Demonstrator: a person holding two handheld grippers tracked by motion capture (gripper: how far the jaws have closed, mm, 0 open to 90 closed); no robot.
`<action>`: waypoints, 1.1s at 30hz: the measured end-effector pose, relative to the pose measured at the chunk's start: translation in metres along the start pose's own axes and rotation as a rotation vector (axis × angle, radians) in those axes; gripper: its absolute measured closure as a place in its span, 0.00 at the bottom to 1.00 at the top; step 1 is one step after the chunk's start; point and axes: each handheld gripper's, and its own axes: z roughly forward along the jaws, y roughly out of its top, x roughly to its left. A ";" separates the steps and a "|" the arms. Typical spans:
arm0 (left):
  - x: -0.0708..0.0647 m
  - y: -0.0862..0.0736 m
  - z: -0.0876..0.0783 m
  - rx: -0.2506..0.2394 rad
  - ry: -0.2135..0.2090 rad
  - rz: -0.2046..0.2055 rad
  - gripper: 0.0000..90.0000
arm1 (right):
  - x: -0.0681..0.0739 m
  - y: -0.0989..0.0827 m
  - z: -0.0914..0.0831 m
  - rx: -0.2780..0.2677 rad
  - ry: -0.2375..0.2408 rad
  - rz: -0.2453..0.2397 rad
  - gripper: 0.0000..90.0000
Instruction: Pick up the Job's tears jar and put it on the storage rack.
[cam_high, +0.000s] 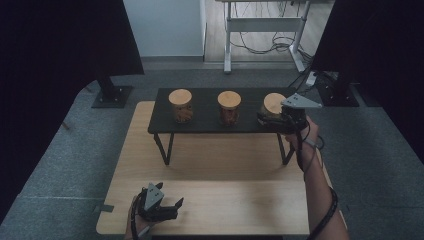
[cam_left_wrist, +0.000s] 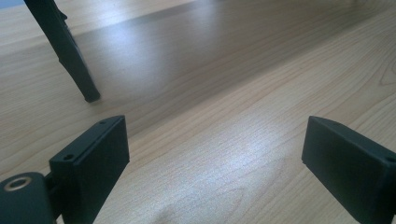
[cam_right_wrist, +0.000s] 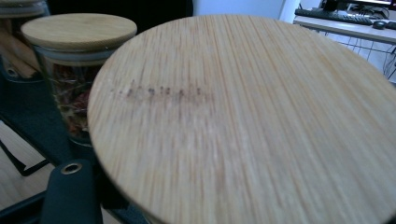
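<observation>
Three glass jars with bamboo lids stand in a row on a low black shelf (cam_high: 205, 123). At the right jar (cam_high: 273, 103), my right gripper (cam_high: 266, 119) reaches in from the right and is shut on the body under the lid. That lid (cam_right_wrist: 243, 121) looms very close in the right gripper view, with one black finger (cam_right_wrist: 72, 196) below its edge. The middle jar (cam_high: 229, 107) (cam_right_wrist: 77, 42) and the left jar (cam_high: 180, 105) stand untouched. My left gripper (cam_high: 176, 209) (cam_left_wrist: 217, 133) rests low over the wooden table (cam_high: 225, 165) at the front left, open with nothing between its jaws.
A shelf leg (cam_left_wrist: 70, 51) slants down to the tabletop just beyond the left gripper. Past the table are grey carpet, a black stand base (cam_high: 112, 95), and a white desk frame (cam_high: 260, 25) with trailing cables. Dark curtains hang on both sides.
</observation>
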 end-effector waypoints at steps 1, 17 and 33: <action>0.000 0.000 0.000 0.000 0.000 -0.001 0.08 | 0.000 -0.001 0.002 0.002 -0.002 0.001 0.28; -0.001 0.000 -0.001 0.000 0.002 0.002 0.08 | 0.002 -0.007 0.021 0.038 -0.045 0.008 0.28; -0.002 0.000 0.000 0.002 0.002 0.008 0.08 | 0.004 -0.008 0.024 0.048 -0.114 0.026 0.25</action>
